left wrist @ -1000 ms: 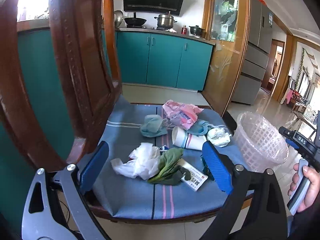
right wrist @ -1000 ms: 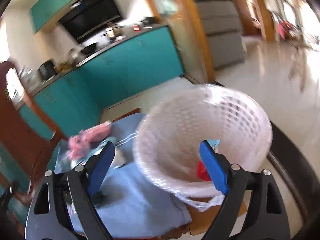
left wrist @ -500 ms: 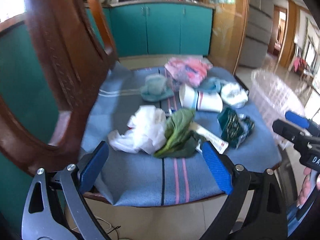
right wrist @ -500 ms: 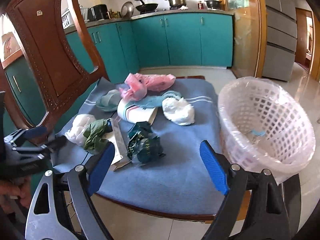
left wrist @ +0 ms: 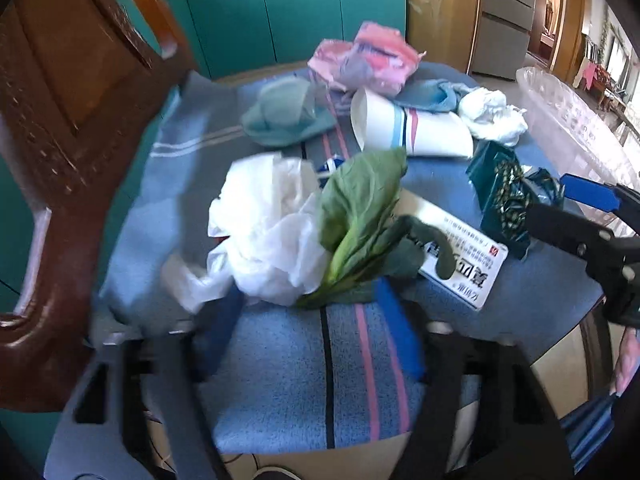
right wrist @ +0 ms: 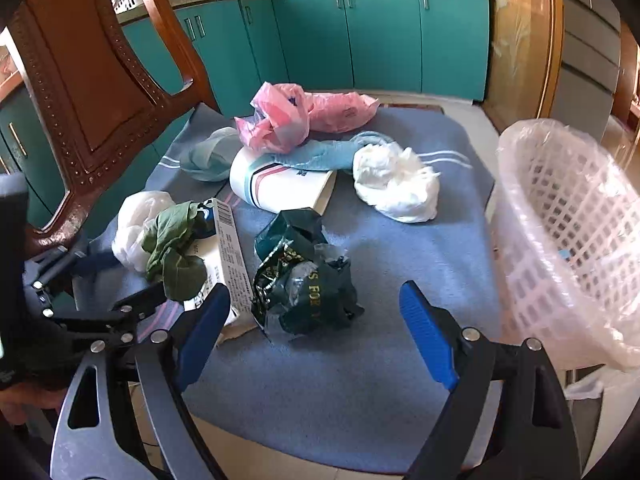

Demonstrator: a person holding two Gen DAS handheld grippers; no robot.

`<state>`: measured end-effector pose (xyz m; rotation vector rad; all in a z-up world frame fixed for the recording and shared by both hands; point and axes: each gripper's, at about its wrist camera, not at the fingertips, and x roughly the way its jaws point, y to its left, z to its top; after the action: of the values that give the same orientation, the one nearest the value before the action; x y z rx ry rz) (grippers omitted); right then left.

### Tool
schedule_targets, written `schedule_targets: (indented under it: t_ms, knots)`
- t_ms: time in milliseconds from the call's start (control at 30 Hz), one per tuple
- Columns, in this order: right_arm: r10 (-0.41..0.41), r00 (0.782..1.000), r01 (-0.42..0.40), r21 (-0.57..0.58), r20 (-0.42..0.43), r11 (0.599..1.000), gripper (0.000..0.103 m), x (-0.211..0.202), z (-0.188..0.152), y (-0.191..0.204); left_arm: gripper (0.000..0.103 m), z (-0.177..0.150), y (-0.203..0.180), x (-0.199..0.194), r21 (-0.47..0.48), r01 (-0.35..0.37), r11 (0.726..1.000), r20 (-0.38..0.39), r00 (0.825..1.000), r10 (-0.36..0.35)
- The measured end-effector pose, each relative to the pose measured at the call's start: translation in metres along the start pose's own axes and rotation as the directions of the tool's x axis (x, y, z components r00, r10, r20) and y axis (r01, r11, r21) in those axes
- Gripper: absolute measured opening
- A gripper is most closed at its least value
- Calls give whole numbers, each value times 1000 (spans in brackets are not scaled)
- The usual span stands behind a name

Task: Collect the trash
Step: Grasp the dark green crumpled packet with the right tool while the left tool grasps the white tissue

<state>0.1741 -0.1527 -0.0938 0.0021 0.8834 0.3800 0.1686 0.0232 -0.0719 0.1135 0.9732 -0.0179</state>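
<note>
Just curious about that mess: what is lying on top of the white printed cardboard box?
A wilted green vegetable leaf lies across one end of the white printed cardboard box. What the leaf covers cannot be seen.

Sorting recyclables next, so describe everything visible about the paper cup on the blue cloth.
The paper cup is white with a pink, a dark and a light blue stripe around it near the rim. It lies on its side on the blue cloth, and looks empty. A light blue rag drapes over it, and the pink plastic bag sits just behind.
</note>
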Motion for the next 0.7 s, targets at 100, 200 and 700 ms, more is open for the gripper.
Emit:
schedule_targets:
  t_ms: [100,200,700]
  knots:
    - [31,1000,-31,-5,1,1000,57,-2,2,1,24,0,6,-5,-19,39,999,12,999,-39]
    - [47,998,-47,-18,28,999,33,-12,4,2,10,-1,8,-13,-19,64,998,25,998,-63]
    - [97,990,-101,34,98,994,14,-42,2,-7,11,5,50,-81,-142,146,979,265,958,-105]
